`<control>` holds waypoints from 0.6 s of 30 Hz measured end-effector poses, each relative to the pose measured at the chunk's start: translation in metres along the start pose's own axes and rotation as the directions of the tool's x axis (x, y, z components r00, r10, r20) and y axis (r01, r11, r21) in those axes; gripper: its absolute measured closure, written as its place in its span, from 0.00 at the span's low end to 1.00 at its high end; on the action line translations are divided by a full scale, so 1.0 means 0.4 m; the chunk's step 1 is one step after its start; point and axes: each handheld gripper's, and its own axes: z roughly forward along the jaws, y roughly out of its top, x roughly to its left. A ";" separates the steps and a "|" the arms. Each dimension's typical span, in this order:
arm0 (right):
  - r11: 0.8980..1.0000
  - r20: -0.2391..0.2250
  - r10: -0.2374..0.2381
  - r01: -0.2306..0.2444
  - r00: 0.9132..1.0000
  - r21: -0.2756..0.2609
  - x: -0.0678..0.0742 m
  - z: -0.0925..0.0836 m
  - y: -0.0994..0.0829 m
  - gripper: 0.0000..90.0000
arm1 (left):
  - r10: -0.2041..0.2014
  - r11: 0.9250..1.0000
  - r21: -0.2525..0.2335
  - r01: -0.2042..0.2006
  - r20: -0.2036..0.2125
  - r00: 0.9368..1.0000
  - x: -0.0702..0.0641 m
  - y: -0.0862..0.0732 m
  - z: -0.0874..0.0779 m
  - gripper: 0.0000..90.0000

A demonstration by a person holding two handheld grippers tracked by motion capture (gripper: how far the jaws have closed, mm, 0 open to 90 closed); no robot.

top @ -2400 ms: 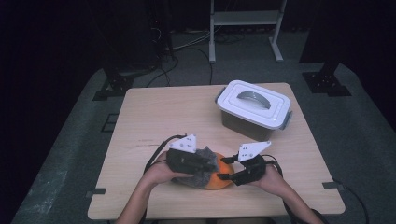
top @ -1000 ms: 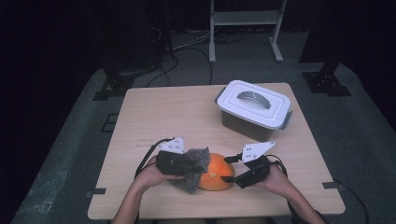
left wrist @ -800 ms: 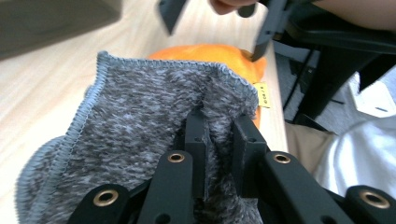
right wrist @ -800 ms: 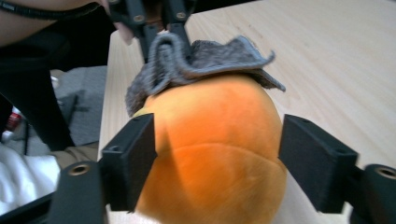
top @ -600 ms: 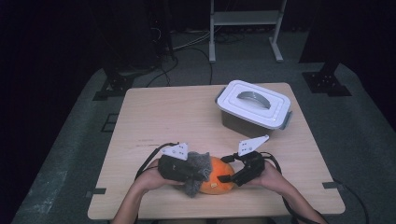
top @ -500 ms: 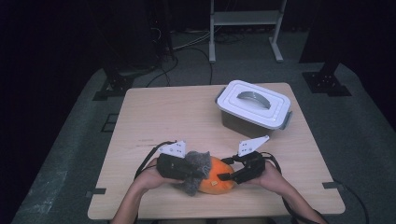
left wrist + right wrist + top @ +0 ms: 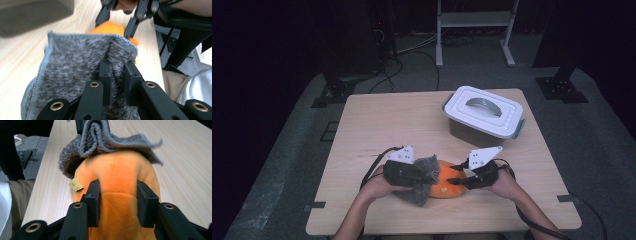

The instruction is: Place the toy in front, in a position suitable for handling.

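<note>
An orange plush toy (image 7: 444, 186) lies near the table's front edge, with a small tan tag (image 7: 76, 185) on its side. A grey fuzzy cloth (image 7: 421, 181) drapes over its left end. My left gripper (image 7: 428, 175) is shut on a fold of the cloth (image 7: 75, 57), with the plush (image 7: 110, 27) showing beyond it. My right gripper (image 7: 455, 181) has just been closing its jaws. In the right gripper view its pads (image 7: 93, 195) press both sides of the plush (image 7: 117, 172), and the cloth (image 7: 105, 137) is bunched at the far end.
A white lidded container (image 7: 484, 112) with a grey handle stands at the back right of the wooden table (image 7: 387, 120). A white metal rack (image 7: 474, 20) stands on the floor behind. The person's forearms reach in over the front edge.
My right gripper has shifted left onto the plush and its jaws have narrowed around it. The left gripper still holds the cloth in about the same place.
</note>
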 end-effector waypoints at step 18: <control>0.999 -0.027 0.021 -0.022 0.999 -0.030 -0.007 -0.005 -0.029 0.64 | 0.020 0.998 -0.055 -0.019 0.020 1.000 -0.007 0.039 0.004 0.88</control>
